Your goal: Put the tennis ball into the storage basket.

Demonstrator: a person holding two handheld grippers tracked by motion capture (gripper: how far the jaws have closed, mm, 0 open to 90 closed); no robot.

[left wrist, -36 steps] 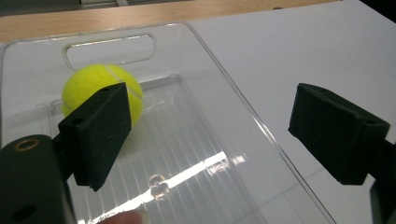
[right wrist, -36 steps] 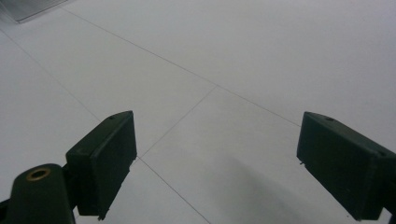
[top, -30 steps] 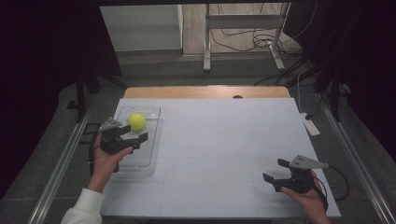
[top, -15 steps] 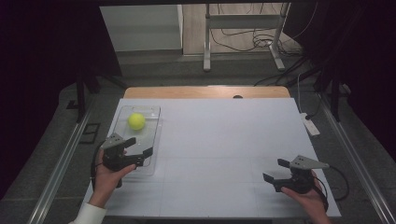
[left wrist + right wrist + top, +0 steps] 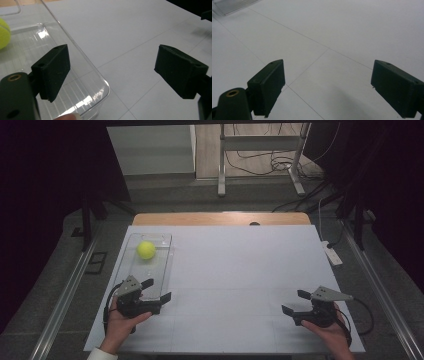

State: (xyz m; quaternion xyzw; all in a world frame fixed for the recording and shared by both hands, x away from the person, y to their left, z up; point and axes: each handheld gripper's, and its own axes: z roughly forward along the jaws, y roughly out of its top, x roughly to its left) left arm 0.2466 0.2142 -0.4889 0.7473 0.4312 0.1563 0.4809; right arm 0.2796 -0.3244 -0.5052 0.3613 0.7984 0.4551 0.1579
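Note:
A yellow-green tennis ball (image 5: 146, 250) lies at the far end of a clear plastic tray (image 5: 151, 276) on the left of the white table. My left gripper (image 5: 157, 289) is open at the tray's near right corner, one jaw over the tray and the other over the table, with nothing between them. In the left gripper view the ball (image 5: 3, 33) peeks in at the left edge and the tray's rim (image 5: 82, 60) runs between the jaws of the left gripper (image 5: 112, 62). My right gripper (image 5: 293, 301) is open and empty near the front right, over bare table (image 5: 328, 82).
A white power strip (image 5: 331, 253) lies at the table's right edge. A wooden strip (image 5: 220, 218) runs along the far edge. Metal rails flank the table and a stand with cables is on the floor beyond.
My left gripper has drawn back from beside the ball to the tray's near end. The ball stays in the tray. The right gripper has not moved.

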